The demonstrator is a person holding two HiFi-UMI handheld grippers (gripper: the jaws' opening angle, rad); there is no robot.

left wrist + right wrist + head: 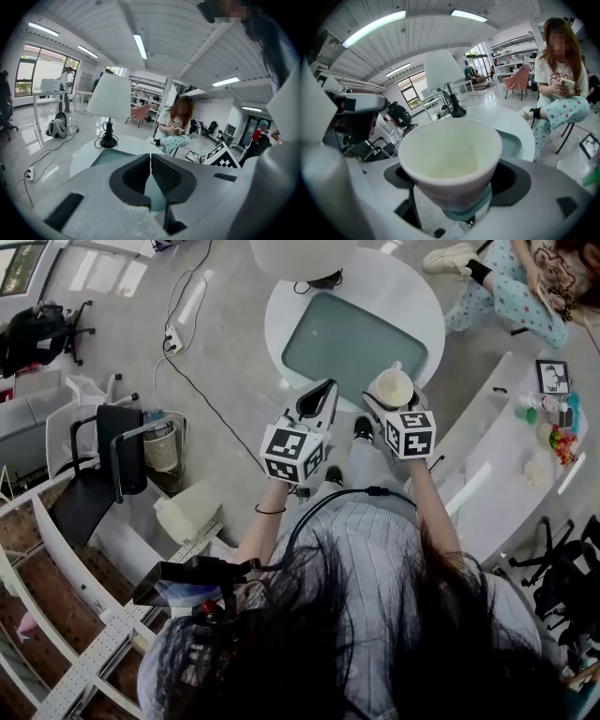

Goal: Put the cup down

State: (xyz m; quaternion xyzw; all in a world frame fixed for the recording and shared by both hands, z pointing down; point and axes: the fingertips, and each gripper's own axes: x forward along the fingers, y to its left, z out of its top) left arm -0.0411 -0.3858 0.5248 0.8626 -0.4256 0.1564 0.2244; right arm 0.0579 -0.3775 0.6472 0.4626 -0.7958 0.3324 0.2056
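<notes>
Table (424, 298) (teal mat (352, 343), perhaps) beyond cup (394, 387).

The cup (450, 154) is cream, empty and upright. It is clamped between the jaws of the right gripper (392, 399), held above the table's (427, 306) near edge.

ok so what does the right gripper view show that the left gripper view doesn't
Only the right gripper view: the right gripper shut on a white cup, whose inside looks empty. Only the left gripper view: the left gripper with its jaws together and nothing between them. Both: the round white table, the lamp standing on it, and a seated person beyond it.
</notes>
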